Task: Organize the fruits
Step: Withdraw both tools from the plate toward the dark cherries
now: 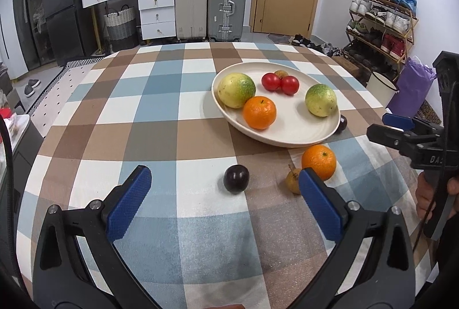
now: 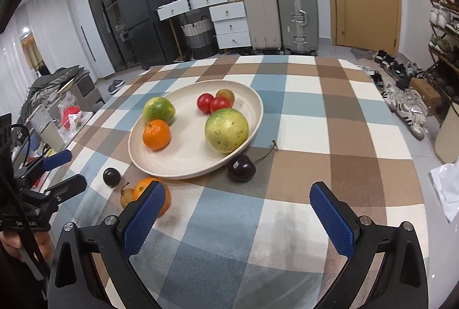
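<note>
Dark glossy plum (image 1: pixel 236 179) near plate (image 1: pixel 289 134) holding oranges, tomatoes, green fruits. Left gripper (image 1: pixel 225 204), right gripper (image 2: pixel 238 215): jaws apart, empty.

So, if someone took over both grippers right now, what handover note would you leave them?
Left gripper: open, empty, over the cloth near a dark plum.
Right gripper: open, empty, near the second plum at the plate's rim.
Done: the plate holds two green-yellow fruits, one orange, two tomatoes and a small brown fruit.
Left: both plums, the loose orange and the small pear are on the tablecloth.
</note>
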Available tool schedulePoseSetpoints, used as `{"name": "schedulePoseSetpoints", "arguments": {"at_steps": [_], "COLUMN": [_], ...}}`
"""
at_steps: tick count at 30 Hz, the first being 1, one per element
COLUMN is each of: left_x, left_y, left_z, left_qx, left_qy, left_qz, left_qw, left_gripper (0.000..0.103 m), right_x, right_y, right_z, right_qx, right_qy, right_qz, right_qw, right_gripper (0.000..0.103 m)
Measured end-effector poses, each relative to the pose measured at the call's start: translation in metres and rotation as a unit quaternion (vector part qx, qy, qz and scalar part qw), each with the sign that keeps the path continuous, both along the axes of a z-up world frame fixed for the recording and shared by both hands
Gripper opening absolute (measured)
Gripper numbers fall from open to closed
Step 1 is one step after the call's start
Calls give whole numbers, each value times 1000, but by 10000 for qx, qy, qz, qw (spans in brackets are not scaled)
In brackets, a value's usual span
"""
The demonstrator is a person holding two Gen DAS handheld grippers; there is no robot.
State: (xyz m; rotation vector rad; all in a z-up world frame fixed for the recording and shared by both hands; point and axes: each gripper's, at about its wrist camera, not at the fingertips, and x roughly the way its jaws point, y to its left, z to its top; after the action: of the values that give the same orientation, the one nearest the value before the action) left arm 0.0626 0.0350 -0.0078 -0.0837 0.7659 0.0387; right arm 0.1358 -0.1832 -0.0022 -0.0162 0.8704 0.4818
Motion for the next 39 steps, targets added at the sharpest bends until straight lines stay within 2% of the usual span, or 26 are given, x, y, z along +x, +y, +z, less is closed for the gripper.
{"name": "schedulePoseSetpoints", "arguments": {"at_steps": [6, 10, 14, 19, 23, 28, 31, 35, 39], "left_x": [7, 12, 16, 24, 28, 35, 38, 43, 44], "left_y": [4, 3, 2, 2, 5, 3, 1, 1, -1], "left_z": [-11, -17, -22, -30, -32, -37, -40, -44, -44], "left_qx": [-93, -42, -6, 65, -7, 89, 73, 19, 51], "left_qy": [133, 232, 303, 472, 525, 667, 744, 892, 857], "left_qz": [69, 58, 53, 116, 136, 122, 50, -7, -53], "left_qw": [9998, 9997, 9995, 9988, 9985, 9977, 9972, 9960, 9963], "left_gripper": [102, 102, 102, 102, 102, 101, 96, 83, 72], "right_x": [7, 15, 21, 29, 31, 36, 40, 45, 48], "right_y": [1, 1, 3, 4, 8, 12, 15, 19, 22], "right_z": [-5, -12, -19, -27, -29, -32, -35, -39, -40], "right_qx": [-8, -203, -330, -346, -410, -468, -572, -643, -764], "right_qy": [89, 197, 367, 519, 525, 538, 535, 564, 528], "right_qz": [69, -3, 27, -9, 61, 117, 142, 171, 219], "right_qw": [9999, 9996, 9988, 9981, 9978, 9974, 9968, 9962, 9954], "right_gripper": [102, 101, 81, 81, 81, 81, 81, 81, 79]}}
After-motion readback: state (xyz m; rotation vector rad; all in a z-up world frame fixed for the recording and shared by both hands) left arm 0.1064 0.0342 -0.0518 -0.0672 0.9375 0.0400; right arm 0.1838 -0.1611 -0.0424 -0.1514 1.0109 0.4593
